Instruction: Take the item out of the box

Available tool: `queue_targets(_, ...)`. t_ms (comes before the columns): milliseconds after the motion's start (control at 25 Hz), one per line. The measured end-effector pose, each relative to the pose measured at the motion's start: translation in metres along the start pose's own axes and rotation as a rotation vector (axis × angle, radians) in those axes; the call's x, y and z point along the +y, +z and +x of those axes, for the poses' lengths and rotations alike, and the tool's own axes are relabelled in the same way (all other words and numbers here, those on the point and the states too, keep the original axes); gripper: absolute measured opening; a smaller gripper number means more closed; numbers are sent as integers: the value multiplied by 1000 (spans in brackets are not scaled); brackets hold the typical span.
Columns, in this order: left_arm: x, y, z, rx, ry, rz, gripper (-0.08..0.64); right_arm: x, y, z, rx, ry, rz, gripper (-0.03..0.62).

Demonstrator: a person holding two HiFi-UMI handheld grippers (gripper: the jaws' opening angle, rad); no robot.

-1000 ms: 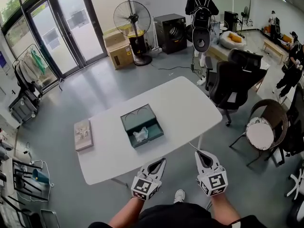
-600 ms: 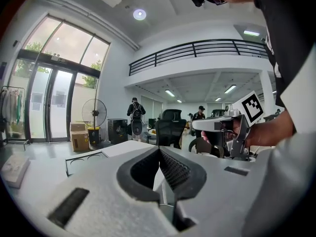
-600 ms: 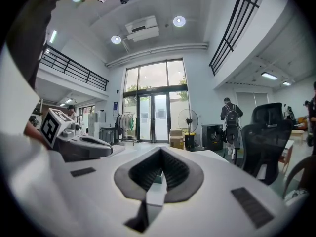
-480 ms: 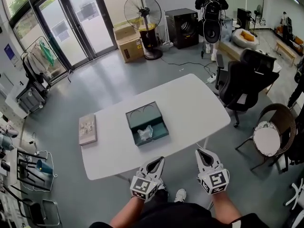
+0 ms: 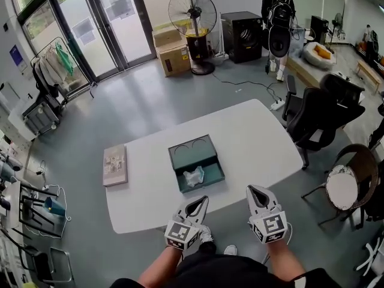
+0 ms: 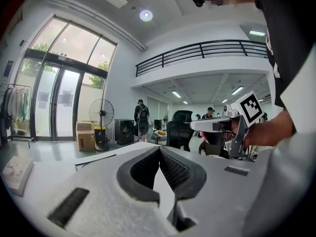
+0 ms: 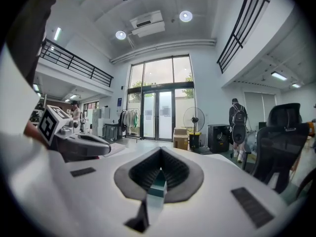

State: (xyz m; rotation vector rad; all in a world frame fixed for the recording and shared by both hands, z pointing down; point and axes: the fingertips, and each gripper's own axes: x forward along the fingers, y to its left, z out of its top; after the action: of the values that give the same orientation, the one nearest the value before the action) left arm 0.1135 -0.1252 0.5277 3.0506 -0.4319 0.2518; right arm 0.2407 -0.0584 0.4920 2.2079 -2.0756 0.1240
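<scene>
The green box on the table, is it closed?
No, the green box lies open, a crumpled pale item showing inside it.

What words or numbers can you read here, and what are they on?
None can be read for sure.
Book: cover print too small to read.
Door posters: blurred.
Blue wall sign: too small to read.

Bright, even indoor light. Daylight enters through glass doors [image 5: 114, 23] at head view's upper left; grey floor [image 5: 150, 95] paler before them. White table [image 5: 258, 137] evenly lit, shadows faint; box [image 5: 196, 164] interior slightly darker. Ceiling downlights [image 7: 185, 16] glare as round spots. Gripper views heavily fisheye, black corners, closest foreground soft. Head view sharp, edges bowed.
</scene>
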Motion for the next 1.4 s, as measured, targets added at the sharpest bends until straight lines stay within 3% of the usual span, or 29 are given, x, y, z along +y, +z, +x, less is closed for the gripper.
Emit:
queue_targets(200, 36, 7, 9, -5, 6, 45, 13, 5, 11, 40, 4, 20, -10, 6)
queue_targets(640, 104, 15, 18, -12, 26, 8, 12, 25, 22, 108, 15, 46, -38, 6)
queue_targets(1000, 140, 6, 14, -22, 2, 11, 12, 48, 31, 144, 3, 60, -50, 6)
queue_targets(1400, 161, 15, 19, -14, 77, -4, 12, 46, 37, 168, -24, 115, -70, 6)
